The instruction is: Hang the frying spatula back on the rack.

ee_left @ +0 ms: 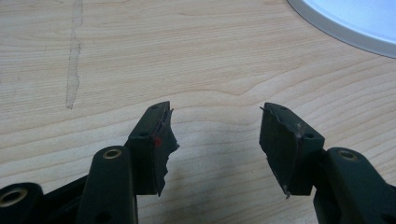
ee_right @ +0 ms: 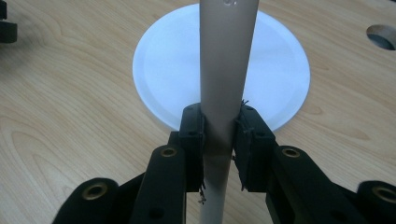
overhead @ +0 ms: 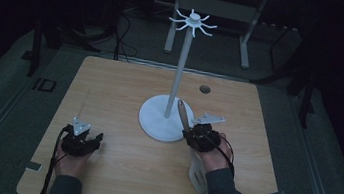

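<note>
My right gripper [overhead: 195, 133] [ee_right: 219, 140] is shut on a beige round handle [overhead: 181, 111] [ee_right: 226, 60] that points up and away, toward the white stand [overhead: 177, 77]. A pale flat part [overhead: 197, 173] shows beneath the right hand; I cannot tell whether it belongs to the handle. The stand has a round white base [overhead: 162, 121] [ee_right: 163, 60], a tall thin pole and a ring of hooks [overhead: 193, 22] at the top. My left gripper [overhead: 84, 141] [ee_left: 215, 135] rests low at the front left, open, with bare wood between its jaws.
The wooden table [overhead: 110, 94] has a small round hole [overhead: 205, 88] [ee_right: 383, 37] behind the stand. An edge of the stand's base [ee_left: 355, 18] shows in the left gripper view. Dark floor, cables and a metal frame lie beyond the table.
</note>
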Demonstrator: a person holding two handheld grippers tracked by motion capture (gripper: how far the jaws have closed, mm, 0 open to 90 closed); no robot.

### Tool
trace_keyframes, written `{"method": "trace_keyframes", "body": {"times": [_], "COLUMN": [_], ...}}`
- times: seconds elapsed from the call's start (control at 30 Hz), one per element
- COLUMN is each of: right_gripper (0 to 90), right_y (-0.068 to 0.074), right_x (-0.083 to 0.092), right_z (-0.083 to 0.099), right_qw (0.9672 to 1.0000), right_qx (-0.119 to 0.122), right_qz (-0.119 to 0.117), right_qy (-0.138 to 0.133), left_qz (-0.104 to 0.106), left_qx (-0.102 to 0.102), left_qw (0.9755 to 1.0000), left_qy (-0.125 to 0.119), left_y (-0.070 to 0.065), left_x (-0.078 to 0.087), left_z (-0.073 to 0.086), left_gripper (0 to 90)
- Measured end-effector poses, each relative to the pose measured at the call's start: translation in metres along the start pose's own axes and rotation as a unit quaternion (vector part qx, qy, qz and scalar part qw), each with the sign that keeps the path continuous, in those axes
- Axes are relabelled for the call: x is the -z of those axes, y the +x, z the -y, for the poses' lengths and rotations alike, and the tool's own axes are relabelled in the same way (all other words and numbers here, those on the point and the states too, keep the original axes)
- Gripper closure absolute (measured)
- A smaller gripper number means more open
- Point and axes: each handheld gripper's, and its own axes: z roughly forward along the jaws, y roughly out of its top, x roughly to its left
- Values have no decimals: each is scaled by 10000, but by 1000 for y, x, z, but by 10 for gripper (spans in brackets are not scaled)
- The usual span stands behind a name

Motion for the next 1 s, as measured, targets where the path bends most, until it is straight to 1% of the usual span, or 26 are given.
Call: {"method": "trace_keyframes", "body": {"times": [0.3,0.53,0.73,1.0], "right_gripper": [744,745,744,744], "right_y": [-1,-2,-3,-3], "right_x": [8,14,20,24], "right_z": [-5,-7,-10,-13], "right_qw": [9999,9996,9989,9981], "right_qx": [14,-27,-27,-21], "right_qz": [38,60,62,52], "right_qy": [-159,-288,-460,-612], "left_qz": [10,-4,-13,-11], "left_qx": [7,11,19,41], "left_qw": [10000,10000,10000,10000], "left_qy": [15,9,0,-14], "left_y": [0,1,1,1], "left_x": [0,0,0,1], "left_z": [0,0,0,0], "left_gripper": [442,442,442,442]}}
